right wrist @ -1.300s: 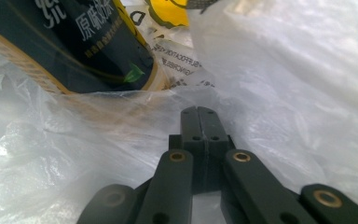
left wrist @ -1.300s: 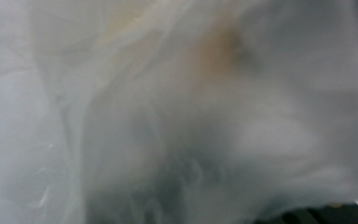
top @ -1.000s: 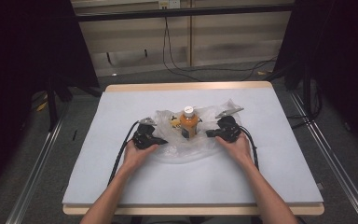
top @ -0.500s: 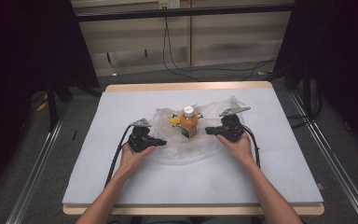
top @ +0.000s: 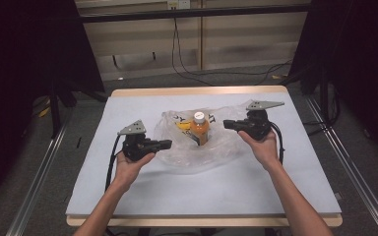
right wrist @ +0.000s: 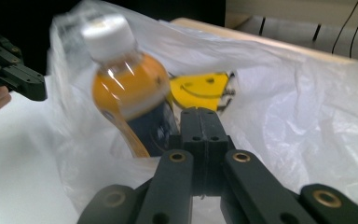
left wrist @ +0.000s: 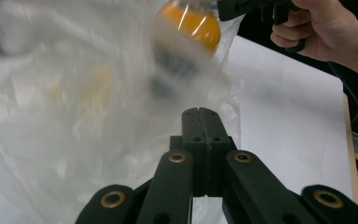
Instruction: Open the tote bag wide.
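We see the left gripper (top: 165, 143) at the left edge of the clear plastic bag (top: 197, 157) on the counter (top: 128, 196); in the left gripper view its jaws are pressed together with bag film around their tips, though we cannot tell whether any film is pinched. The right gripper (top: 228, 123) sits at the bag's right edge, jaws likewise clenched against the plastic. An orange bottle (top: 200, 129) with a white cap (right wrist: 103, 32) stands upright inside the bag, between the two grippers.
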`<state>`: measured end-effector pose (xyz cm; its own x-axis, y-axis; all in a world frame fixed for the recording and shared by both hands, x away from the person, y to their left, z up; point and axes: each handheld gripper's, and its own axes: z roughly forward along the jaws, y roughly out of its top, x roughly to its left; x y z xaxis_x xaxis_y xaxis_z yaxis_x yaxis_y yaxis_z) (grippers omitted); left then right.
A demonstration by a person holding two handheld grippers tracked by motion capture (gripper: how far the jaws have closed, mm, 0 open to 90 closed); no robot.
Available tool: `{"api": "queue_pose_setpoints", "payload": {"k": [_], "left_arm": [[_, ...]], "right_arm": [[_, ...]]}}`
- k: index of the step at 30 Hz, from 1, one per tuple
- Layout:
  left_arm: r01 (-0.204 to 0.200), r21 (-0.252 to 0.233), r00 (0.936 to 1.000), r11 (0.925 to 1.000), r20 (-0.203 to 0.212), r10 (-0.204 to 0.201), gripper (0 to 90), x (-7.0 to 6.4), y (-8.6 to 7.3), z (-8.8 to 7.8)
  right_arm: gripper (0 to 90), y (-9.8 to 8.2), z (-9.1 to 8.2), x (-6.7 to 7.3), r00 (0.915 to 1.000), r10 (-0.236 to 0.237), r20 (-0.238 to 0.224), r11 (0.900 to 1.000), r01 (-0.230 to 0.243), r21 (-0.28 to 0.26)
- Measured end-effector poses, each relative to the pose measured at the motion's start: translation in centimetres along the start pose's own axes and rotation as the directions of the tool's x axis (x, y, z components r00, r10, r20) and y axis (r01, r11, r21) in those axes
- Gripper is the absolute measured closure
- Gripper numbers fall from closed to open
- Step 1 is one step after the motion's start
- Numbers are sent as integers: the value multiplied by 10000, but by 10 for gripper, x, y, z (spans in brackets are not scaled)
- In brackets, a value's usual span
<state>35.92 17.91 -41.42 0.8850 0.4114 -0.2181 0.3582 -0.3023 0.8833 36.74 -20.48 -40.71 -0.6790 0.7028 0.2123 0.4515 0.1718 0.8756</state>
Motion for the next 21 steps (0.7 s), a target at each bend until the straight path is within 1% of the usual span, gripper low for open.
{"api": "queue_pose_setpoints", "payload": {"k": [2, 3, 4, 5, 7, 8, 9, 10, 11, 12, 14, 15, 17, 18, 19, 20, 21], "left_arm": [[-52, -168, 10000, 9998, 19, 52, 900, 0, 7, -2], [-121, -255, 9999, 9996, -51, 119, 900, -1, 12, -3], [-102, -493, 9999, 9987, 68, 105, 900, 0, 18, -4], [-132, -618, 9999, 9980, 90, 138, 900, 0, 21, -5], [-233, -795, 9997, 9966, -44, 231, 900, 0, 31, -5], [-261, -885, 9996, 9957, -125, 251, 900, 2, 36, -3], [-336, -880, 9991, 9956, -292, 311, 900, 6, 40, 1], [-275, -870, 9991, 9958, -336, 247, 900, 11, 45, 9], [-324, -684, 9978, 9971, -593, 284, 900, 17, 47, 17], [-267, -481, 9967, 9985, -774, 229, 900, 22, 47, 24], [66, -97, 9946, 9999, -1037, -76, 900, 38, 43, 43], [253, 151, 9943, 9996, -1043, -236, 900, 44, 40, 52], [609, 739, 9907, 9954, -1261, -512, 900, 57, 29, 69], [717, 936, 9901, 9930, -1274, -595, 900, 60, 26, 75], [814, 1192, 9889, 9895, -1337, -652, 900, 66, 20, 80], [987, 1310, 9868, 9865, -1405, -801, 900, 70, 14, 85], [1158, 1402, 9857, 9833, -1386, -963, 900, 74, 8, 88]], "right_arm": [[900, 6, -4, 3, 9999, -76, -79, 9998, 75, -200], [900, 10, -5, 5, 9999, -120, -71, 9996, 118, -246], [900, 13, -6, 5, 9998, -168, -72, 9994, 166, -298], [900, 18, -7, 7, 9998, -179, -59, 9993, 178, -320], [900, 23, -8, 6, 9997, -243, 21, 9988, 243, -433], [900, 26, -8, 6, 9996, -250, 103, 9985, 254, -476], [900, 29, -7, 4, 9996, -265, 136, 9984, 271, -498], [900, 31, -5, 2, 9996, -199, 177, 9987, 207, -456], [900, 33, 0, -2, 9993, -217, 294, 9991, 227, -351], [900, 33, 5, -6, 9989, -219, 417, 9994, 229, -245], [900, 30, 14, -17, 9987, -5, 513, 9998, 14, -174], [900, 26, 21, -23, 9980, 129, 613, 9999, -127, -35], [900, 17, 33, -35, 9958, 256, 875, 9983, -301, 505], [900, 11, 40, -42, 9952, 374, 909, 9966, -439, 698], [900, 8, 43, -45, 9954, 361, 889, 9958, -433, 802], [900, 3, 47, -49, 9948, 442, 913, 9937, -532, 983], [900, -1, 51, -52, 9943, 499, 946, 9919, -604, 1114]]}}
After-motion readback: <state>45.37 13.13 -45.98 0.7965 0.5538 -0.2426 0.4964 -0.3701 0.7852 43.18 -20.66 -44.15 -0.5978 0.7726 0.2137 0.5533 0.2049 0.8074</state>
